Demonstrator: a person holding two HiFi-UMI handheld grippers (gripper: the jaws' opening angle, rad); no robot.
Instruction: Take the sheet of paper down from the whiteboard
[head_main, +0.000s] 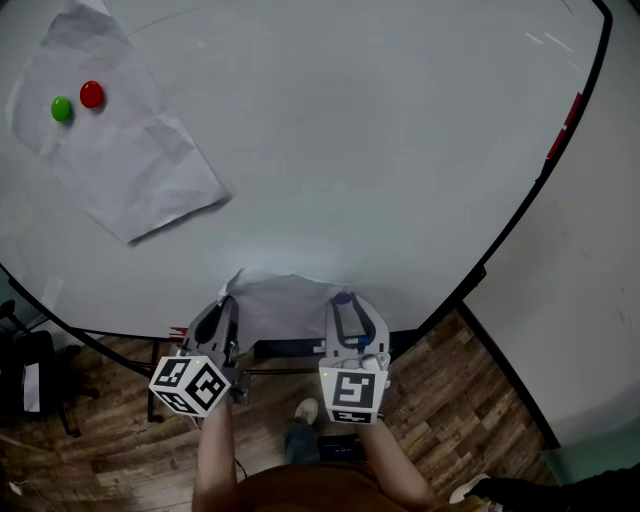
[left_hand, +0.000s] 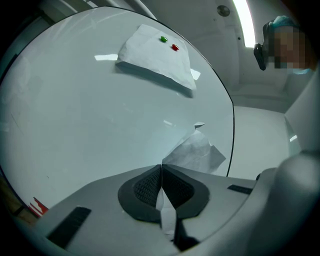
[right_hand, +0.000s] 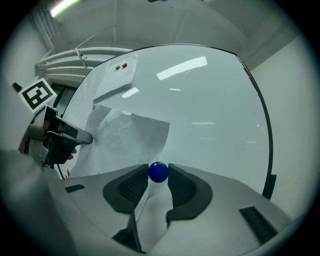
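A creased white sheet (head_main: 285, 300) lies against the whiteboard (head_main: 380, 150) at its lower edge, between my two grippers. My left gripper (head_main: 228, 302) is shut on the sheet's left edge; in the left gripper view the paper (left_hand: 197, 152) runs out from between the closed pads (left_hand: 150, 187). My right gripper (head_main: 342, 300) is closed around a round blue magnet (right_hand: 158, 172) that sits on the sheet's (right_hand: 127, 135) right part, with both pads touching it. In the right gripper view the left gripper (right_hand: 75, 136) shows at the sheet's far edge.
A second sheet (head_main: 120, 150) hangs at the board's upper left under a green magnet (head_main: 61, 108) and a red magnet (head_main: 92, 94). Red items (head_main: 565, 125) sit on the board's black right frame. A black chair (head_main: 30, 380) stands on the wooden floor, lower left.
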